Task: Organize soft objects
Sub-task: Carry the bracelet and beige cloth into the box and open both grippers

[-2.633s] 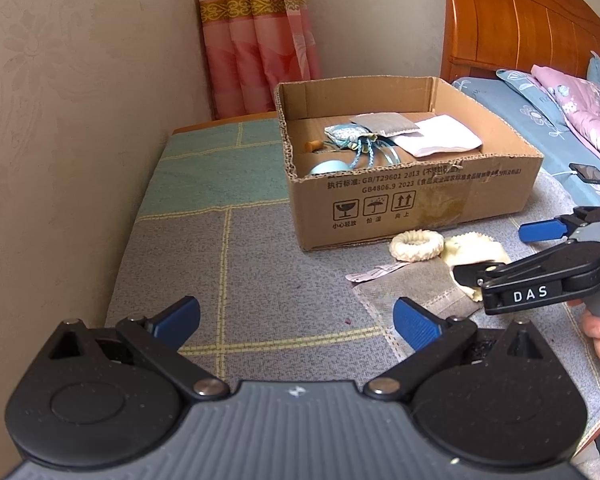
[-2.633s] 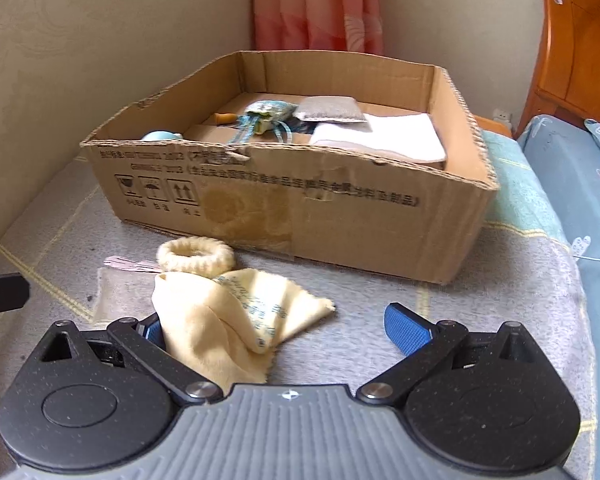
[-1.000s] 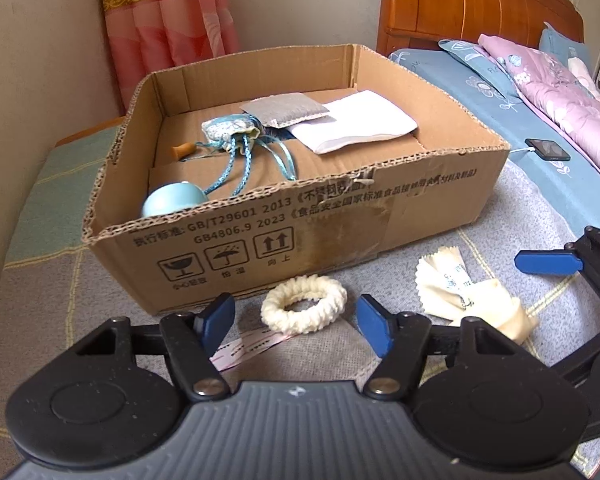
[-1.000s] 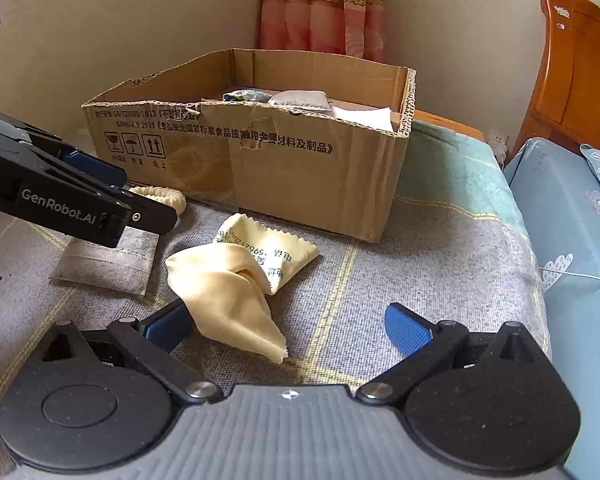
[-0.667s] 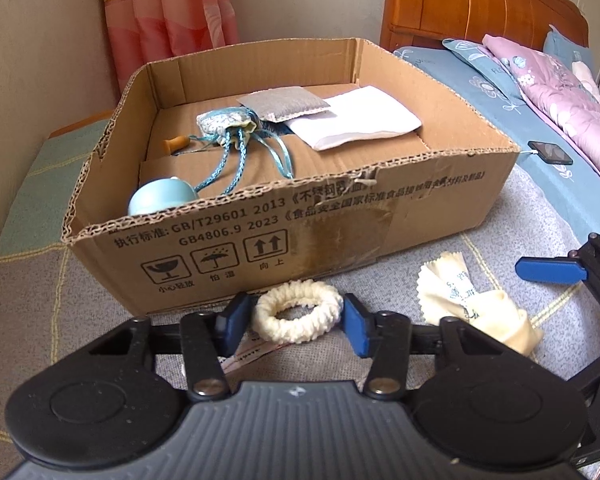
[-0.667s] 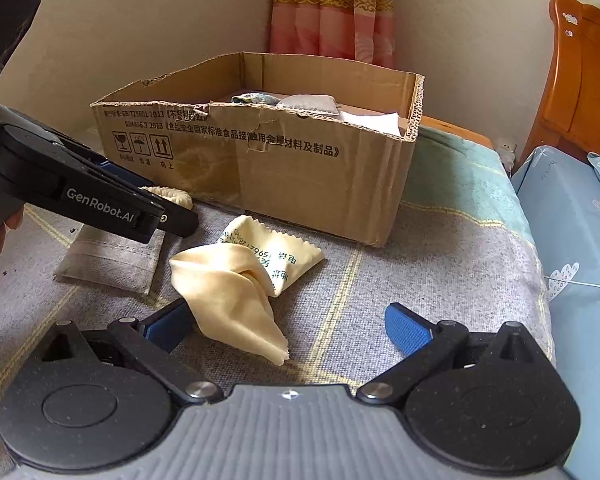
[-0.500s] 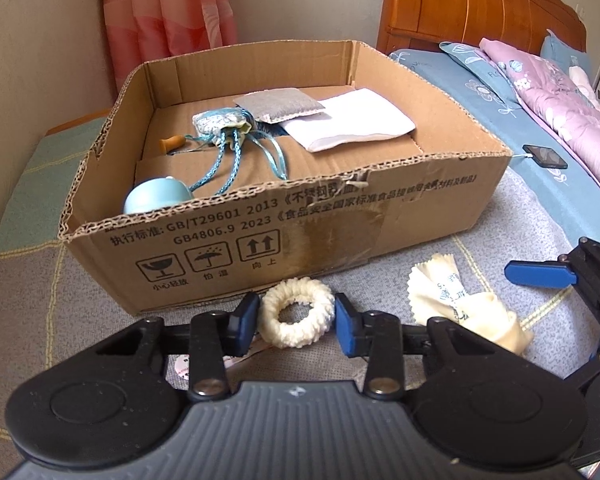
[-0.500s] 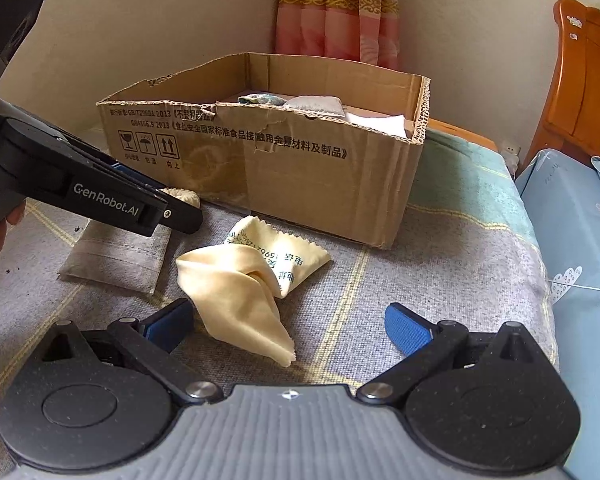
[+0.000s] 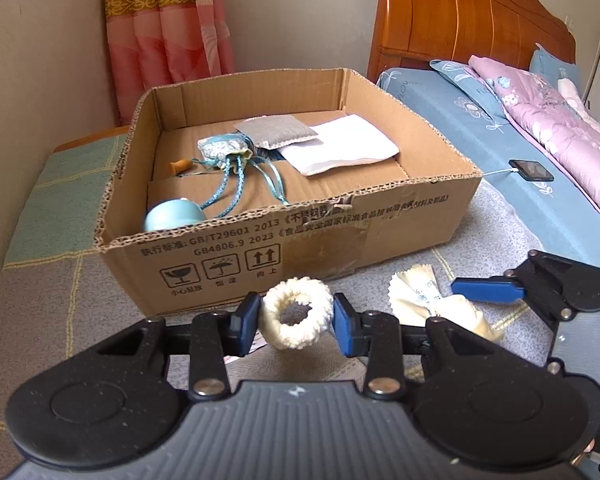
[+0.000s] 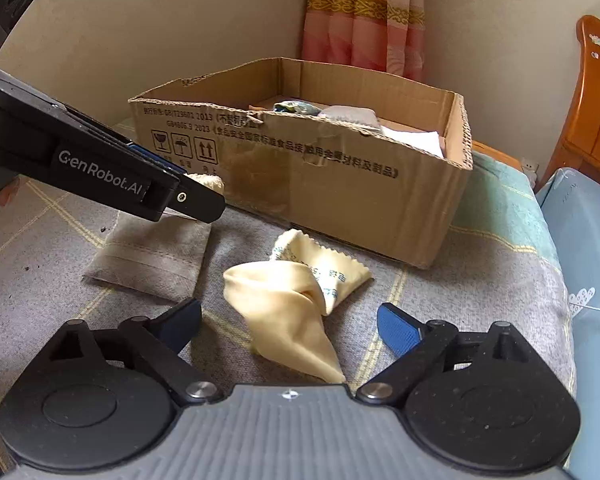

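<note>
My left gripper (image 9: 295, 322) is shut on a cream knitted ring (image 9: 296, 317), its blue pads pressing both sides, just in front of the cardboard box (image 9: 400, 222). A crumpled yellow cloth (image 10: 296, 304) lies on the grey cover between the fingers of my right gripper (image 10: 290, 326), whose jaws are closing but stand apart from the cloth. The same yellow cloth (image 9: 432, 304) shows to the right in the left wrist view, next to one right gripper finger (image 9: 488, 289). A grey fabric pouch (image 10: 152, 254) lies left of the cloth, under the left gripper's arm (image 10: 100, 168).
Inside the box lie a blue drawstring pouch (image 9: 224, 147), a grey sachet (image 9: 276, 131), a white cloth (image 9: 340, 150) and a light blue cup (image 9: 172, 214). A bed with a phone (image 9: 532, 170) runs along the right. A wall and curtain (image 9: 164, 28) stand behind.
My left gripper came forward to the knitted ring and shut on it. The right gripper's jaws have narrowed a little around the yellow cloth.
</note>
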